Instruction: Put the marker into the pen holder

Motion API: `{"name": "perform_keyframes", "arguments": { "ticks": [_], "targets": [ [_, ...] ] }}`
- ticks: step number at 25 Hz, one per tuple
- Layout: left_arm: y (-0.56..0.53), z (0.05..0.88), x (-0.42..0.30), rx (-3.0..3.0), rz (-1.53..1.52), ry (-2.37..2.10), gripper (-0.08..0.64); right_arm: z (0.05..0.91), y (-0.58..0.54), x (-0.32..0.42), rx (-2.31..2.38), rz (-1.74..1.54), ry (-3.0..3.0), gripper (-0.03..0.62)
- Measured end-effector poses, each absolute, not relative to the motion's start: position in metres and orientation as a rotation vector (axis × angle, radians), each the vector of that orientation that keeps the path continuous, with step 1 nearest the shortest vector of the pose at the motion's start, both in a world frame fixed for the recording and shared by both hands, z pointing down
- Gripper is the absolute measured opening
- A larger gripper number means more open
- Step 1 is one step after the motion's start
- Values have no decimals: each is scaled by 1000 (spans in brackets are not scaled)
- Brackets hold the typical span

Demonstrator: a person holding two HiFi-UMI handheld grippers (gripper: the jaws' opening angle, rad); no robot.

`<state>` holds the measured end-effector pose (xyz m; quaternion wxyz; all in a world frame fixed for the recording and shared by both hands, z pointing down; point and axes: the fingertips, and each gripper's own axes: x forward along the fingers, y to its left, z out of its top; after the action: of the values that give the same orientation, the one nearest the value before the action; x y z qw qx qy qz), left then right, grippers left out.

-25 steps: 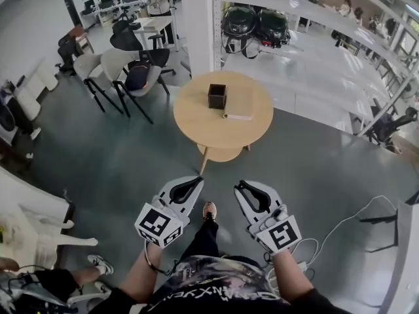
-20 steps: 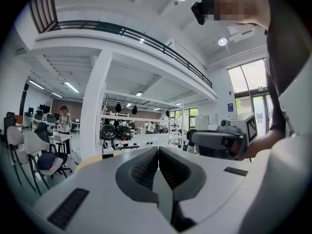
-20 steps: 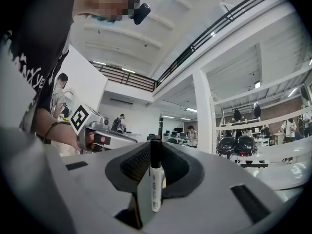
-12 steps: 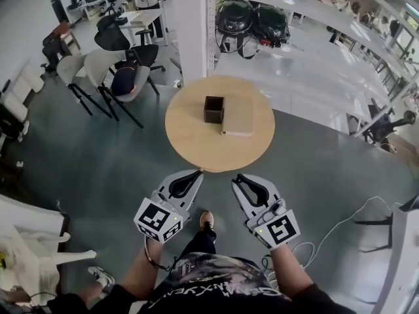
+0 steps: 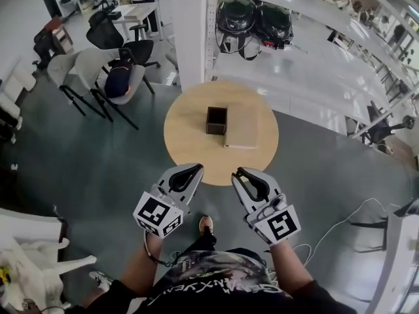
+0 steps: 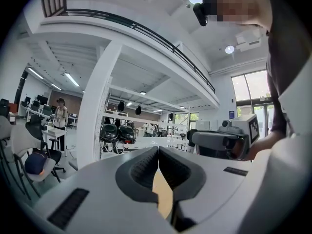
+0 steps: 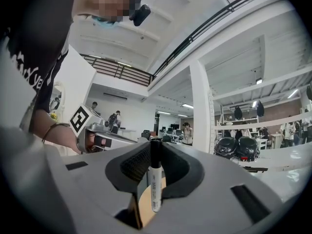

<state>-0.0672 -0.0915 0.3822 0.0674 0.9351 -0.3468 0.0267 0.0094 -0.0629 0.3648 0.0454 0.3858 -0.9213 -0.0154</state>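
Note:
A black square pen holder (image 5: 217, 120) stands near the middle of a round wooden table (image 5: 190, 139), beside a pale book (image 5: 241, 128). Both grippers hover in front of the table's near edge. In the right gripper view, my right gripper (image 7: 155, 147) is shut on a marker (image 7: 155, 189) with a white body and a black cap, held upright between the pads. In the head view the right gripper (image 5: 238, 173) hides the marker. My left gripper (image 5: 195, 169) is shut, its tips (image 6: 158, 149) touching with nothing between them.
A white pillar (image 5: 190, 31) and a shelf with dark helmets (image 5: 252, 18) stand behind the table. Grey chairs (image 5: 111, 77) sit at the back left. A white cable (image 5: 340, 224) lies on the grey floor at right. My shoe (image 5: 206, 224) shows below the grippers.
The table has come nearer to the grippers in the head view as the person stepped toward it. Both grippers keep the same pose and the marker stays held.

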Motion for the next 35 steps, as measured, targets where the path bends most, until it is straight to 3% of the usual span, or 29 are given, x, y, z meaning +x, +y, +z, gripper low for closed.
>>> {"name": "perform_keyframes", "arguments": {
  "ticks": [35],
  "targets": [
    [-285,401,-50,2827,146,-1064,21,383,-257,5,1170,-30,-2859,66]
  ]
}}
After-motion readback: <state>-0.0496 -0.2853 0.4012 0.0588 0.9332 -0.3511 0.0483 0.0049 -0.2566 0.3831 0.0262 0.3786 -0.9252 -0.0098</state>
